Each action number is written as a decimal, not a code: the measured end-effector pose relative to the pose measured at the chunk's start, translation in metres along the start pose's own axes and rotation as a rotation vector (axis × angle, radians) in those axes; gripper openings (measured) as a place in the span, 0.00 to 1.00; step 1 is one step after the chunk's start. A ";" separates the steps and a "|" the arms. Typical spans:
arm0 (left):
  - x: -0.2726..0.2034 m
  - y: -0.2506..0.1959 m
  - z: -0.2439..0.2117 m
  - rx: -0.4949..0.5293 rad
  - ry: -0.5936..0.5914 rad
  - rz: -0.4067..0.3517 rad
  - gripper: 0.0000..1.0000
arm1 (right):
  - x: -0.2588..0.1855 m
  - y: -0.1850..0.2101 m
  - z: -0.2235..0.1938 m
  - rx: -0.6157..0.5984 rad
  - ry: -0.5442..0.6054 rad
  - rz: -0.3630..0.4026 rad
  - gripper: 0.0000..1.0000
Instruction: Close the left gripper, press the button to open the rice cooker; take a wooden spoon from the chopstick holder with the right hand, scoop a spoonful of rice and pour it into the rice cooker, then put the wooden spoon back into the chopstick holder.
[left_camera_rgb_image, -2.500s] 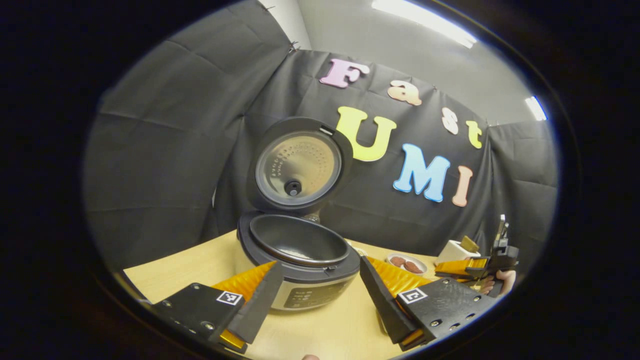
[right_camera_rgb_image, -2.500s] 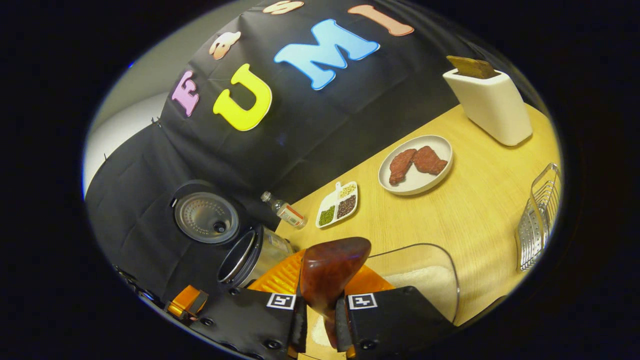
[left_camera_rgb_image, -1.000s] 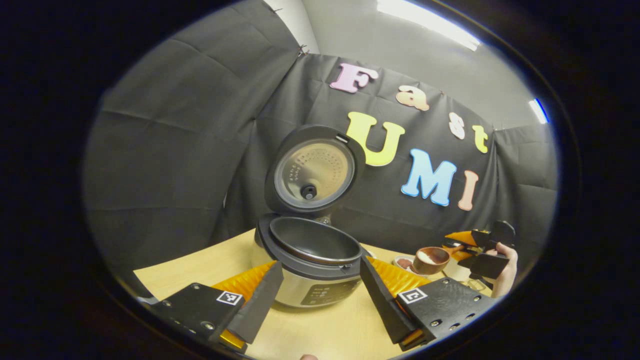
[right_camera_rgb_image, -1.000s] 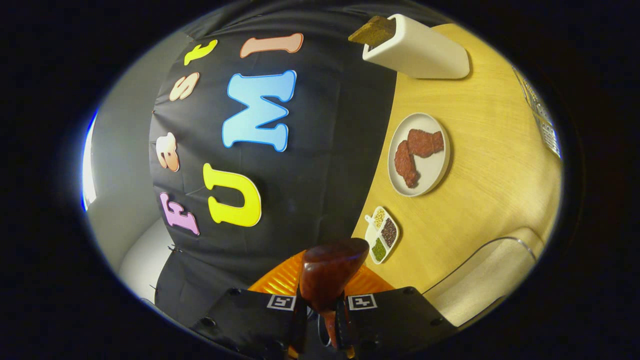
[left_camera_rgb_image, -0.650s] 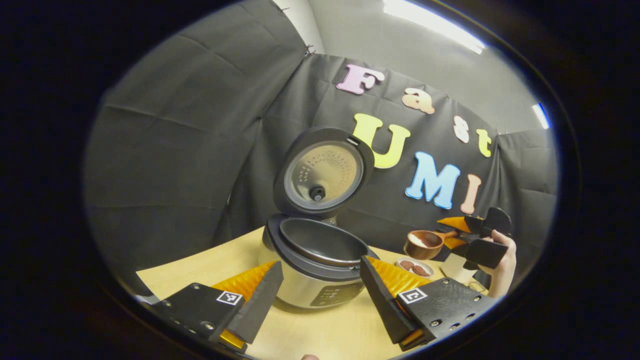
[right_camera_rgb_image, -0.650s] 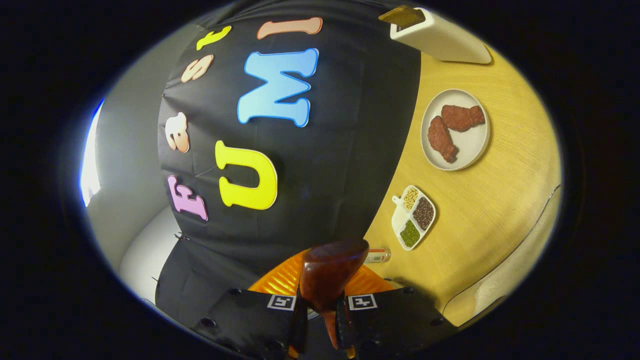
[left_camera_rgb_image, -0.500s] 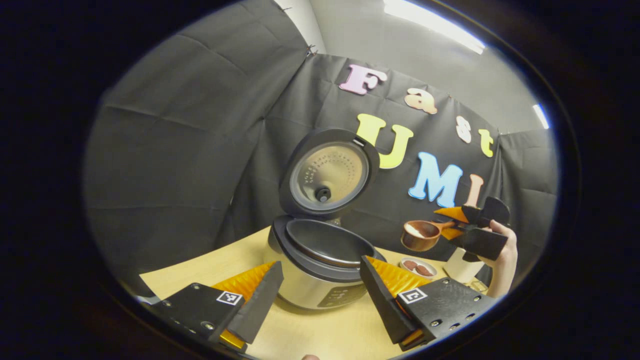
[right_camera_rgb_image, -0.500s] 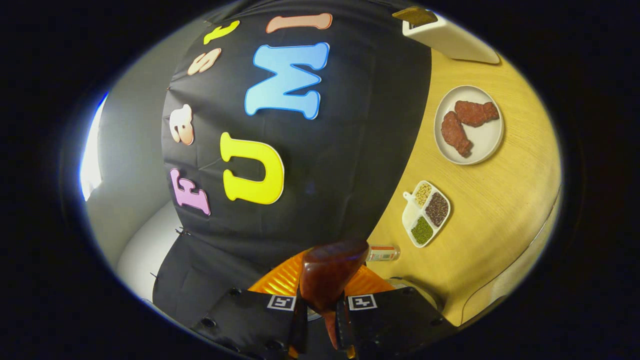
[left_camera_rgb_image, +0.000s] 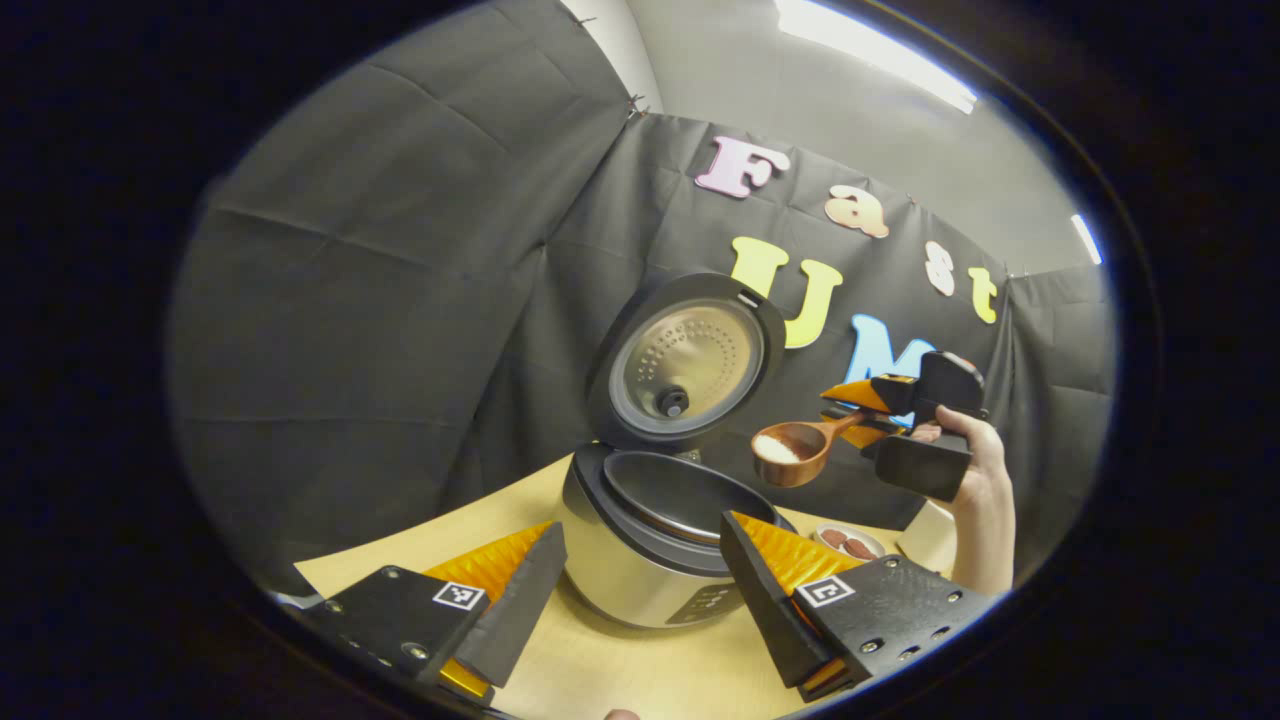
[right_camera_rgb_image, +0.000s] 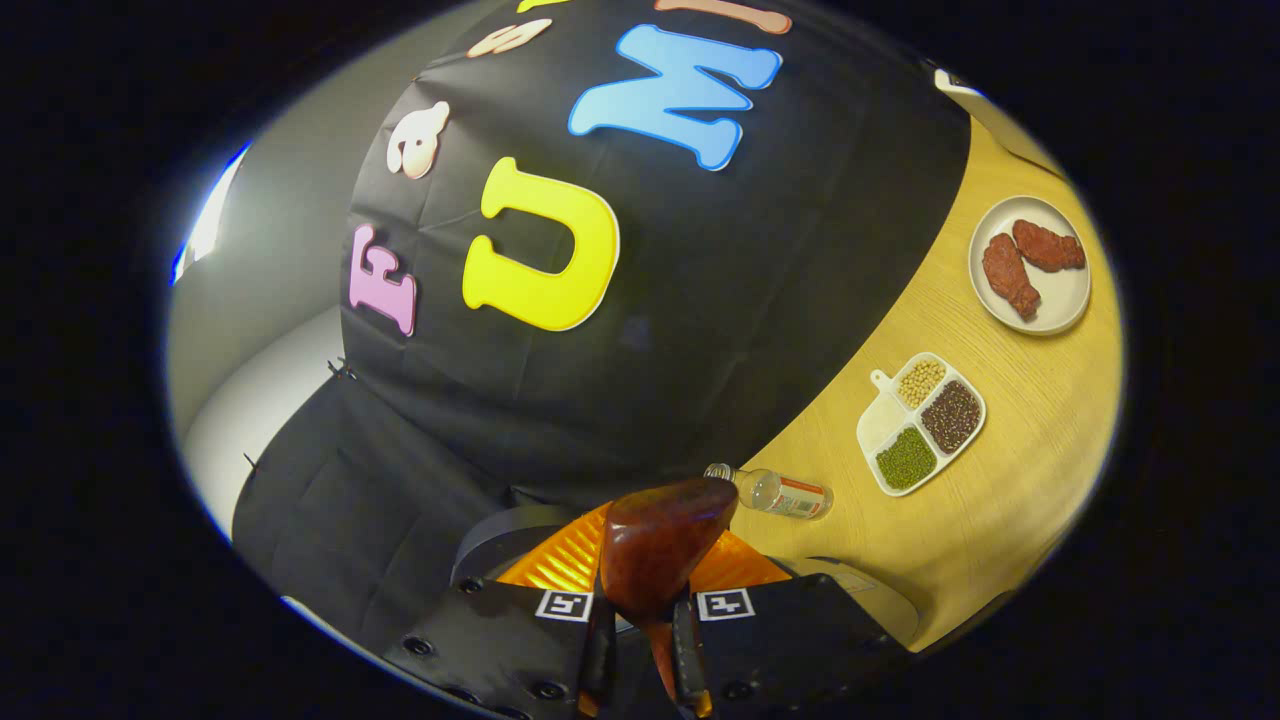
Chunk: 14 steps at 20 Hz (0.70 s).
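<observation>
The rice cooker (left_camera_rgb_image: 650, 545) stands on the wooden table with its lid (left_camera_rgb_image: 690, 362) raised and its dark inner pot bare. My left gripper (left_camera_rgb_image: 640, 600) hangs open in front of it, holding nothing. In the left gripper view the right gripper (left_camera_rgb_image: 862, 420), held by a hand, is shut on the handle of a wooden spoon (left_camera_rgb_image: 792, 452). White rice lies in the spoon's bowl, which hovers just above the cooker's right rim. In the right gripper view the spoon (right_camera_rgb_image: 655, 555) juts up between the fingers of my right gripper (right_camera_rgb_image: 640, 640), and the cooker's edge (right_camera_rgb_image: 500, 530) peeks out behind it.
On the table (right_camera_rgb_image: 1000, 470) lie a small bottle (right_camera_rgb_image: 775, 492) on its side, a divided white dish of beans (right_camera_rgb_image: 922, 422) and a white plate with brown meat pieces (right_camera_rgb_image: 1030, 265). A white holder (left_camera_rgb_image: 925, 535) stands behind the hand.
The right gripper rose from the rice container and carried the rice-filled spoon leftward to just above the open cooker. The left gripper has stayed open while drifting slightly.
</observation>
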<state>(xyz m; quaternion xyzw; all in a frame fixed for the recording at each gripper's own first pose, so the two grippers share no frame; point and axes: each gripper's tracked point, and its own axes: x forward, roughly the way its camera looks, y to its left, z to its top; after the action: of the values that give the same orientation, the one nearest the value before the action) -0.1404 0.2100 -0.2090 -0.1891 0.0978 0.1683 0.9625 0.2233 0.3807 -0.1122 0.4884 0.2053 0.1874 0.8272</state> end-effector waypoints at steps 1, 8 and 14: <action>0.001 0.002 0.002 -0.002 -0.004 0.004 0.96 | 0.006 0.005 -0.008 -0.049 0.013 0.001 0.23; 0.001 0.012 0.005 -0.016 -0.015 0.017 0.96 | 0.030 0.026 -0.050 -0.419 0.036 -0.004 0.24; -0.002 0.019 0.002 -0.030 -0.009 0.021 0.97 | 0.040 0.030 -0.060 -0.571 0.019 -0.021 0.24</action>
<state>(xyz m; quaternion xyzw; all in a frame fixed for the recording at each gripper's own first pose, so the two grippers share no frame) -0.1489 0.2272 -0.2127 -0.2019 0.0931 0.1807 0.9581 0.2229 0.4586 -0.1179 0.2318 0.1571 0.2338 0.9311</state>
